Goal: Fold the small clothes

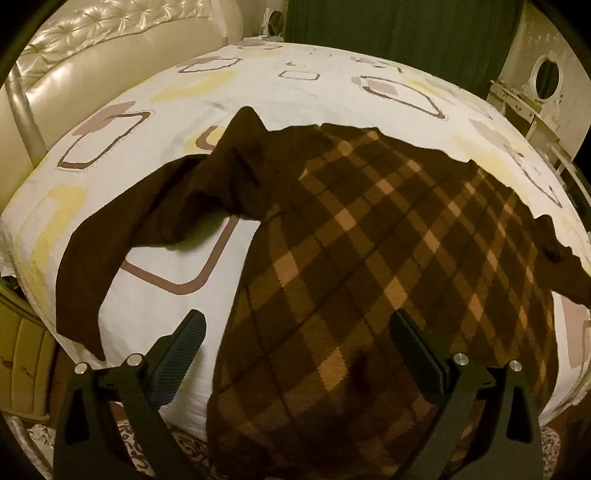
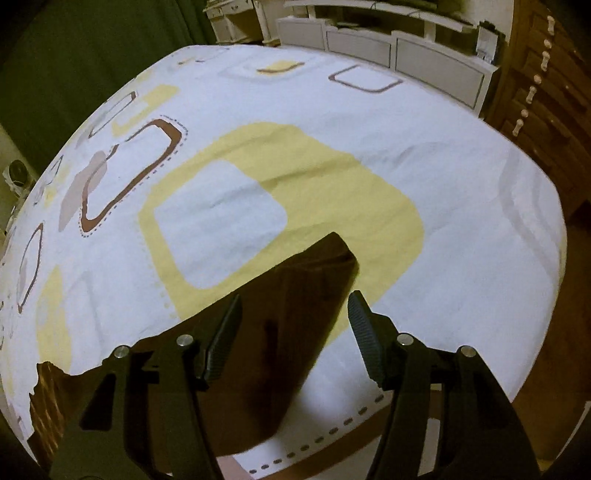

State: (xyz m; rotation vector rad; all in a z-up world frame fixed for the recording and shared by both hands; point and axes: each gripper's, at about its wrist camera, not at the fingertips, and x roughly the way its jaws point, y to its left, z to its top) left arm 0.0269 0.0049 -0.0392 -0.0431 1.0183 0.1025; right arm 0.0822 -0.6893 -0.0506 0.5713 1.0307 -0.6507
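Note:
A brown sweater with a tan diamond-check front point(image 1: 388, 258) lies spread on the bed. Its plain dark brown sleeve point(image 1: 147, 229) stretches out to the left. My left gripper point(image 1: 299, 332) is open above the sweater's lower left part, one finger over the sheet, the other over the check. In the right wrist view the other plain brown sleeve point(image 2: 295, 314) lies flat on the sheet, its cuff pointing away. My right gripper point(image 2: 295, 314) is open, its fingers on either side of this sleeve, just above it.
The bed has a white sheet point(image 2: 424, 166) printed with yellow and brown rounded squares. A cream padded headboard point(image 1: 92, 62) stands at the left, green curtains point(image 1: 388, 22) behind, white cabinets point(image 2: 388, 48) and a wooden door point(image 2: 546, 92) beyond the bed's far side.

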